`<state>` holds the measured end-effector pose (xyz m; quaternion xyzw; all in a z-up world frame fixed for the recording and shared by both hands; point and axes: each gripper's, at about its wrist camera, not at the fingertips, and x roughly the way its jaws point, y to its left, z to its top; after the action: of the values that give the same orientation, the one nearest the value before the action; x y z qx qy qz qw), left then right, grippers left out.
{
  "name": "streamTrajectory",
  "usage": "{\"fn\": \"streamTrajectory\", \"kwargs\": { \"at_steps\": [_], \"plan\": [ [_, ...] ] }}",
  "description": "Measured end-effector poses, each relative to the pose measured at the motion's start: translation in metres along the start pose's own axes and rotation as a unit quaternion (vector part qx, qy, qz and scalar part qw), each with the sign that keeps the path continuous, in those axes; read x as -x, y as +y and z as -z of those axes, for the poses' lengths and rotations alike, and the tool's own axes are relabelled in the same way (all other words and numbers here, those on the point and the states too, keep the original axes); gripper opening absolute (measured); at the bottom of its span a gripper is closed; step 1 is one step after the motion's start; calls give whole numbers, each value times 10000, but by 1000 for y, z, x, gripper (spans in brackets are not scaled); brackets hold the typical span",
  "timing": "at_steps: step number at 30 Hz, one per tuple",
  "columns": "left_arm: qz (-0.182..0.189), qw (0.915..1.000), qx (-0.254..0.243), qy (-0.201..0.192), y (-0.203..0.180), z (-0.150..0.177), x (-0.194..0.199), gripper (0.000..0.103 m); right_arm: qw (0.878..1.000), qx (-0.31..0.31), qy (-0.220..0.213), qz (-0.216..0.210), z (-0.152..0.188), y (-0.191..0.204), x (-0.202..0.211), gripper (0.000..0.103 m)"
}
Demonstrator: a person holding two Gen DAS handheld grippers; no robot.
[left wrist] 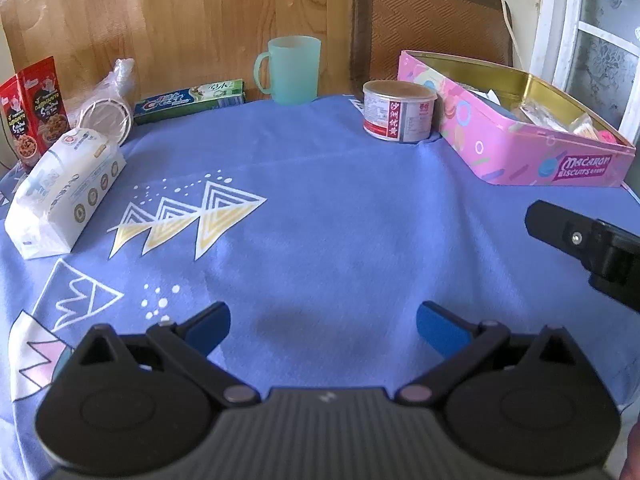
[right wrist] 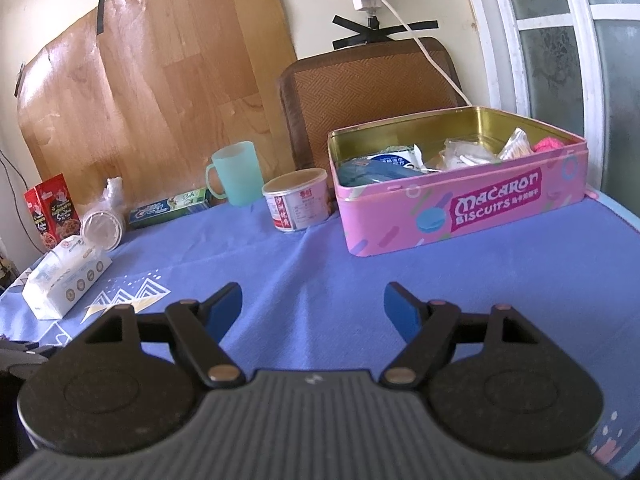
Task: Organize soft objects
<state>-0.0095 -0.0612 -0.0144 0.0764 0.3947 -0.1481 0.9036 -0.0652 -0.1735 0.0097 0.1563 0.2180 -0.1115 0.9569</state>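
Left of the open pink biscuit tin (right wrist: 460, 208), both jaws gape empty; approach the white soft tissue pack (right wrist: 66, 276) squarely.

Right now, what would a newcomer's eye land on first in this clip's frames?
Most likely the open pink biscuit tin at the right rear of the blue tablecloth, already holding wrapped packets. Next, the white tissue pack lying alone at the left edge. Both the left gripper and right gripper are open and empty.
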Motion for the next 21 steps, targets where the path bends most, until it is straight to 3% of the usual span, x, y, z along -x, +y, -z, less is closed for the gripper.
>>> {"fn": "streamTrajectory", "kwargs": {
  "at_steps": [21],
  "plan": [
    [-34,9997,-207,97,-25,-4,-7,103,9997,-223,-28,67,1,-27,3,80]
  ]
}}
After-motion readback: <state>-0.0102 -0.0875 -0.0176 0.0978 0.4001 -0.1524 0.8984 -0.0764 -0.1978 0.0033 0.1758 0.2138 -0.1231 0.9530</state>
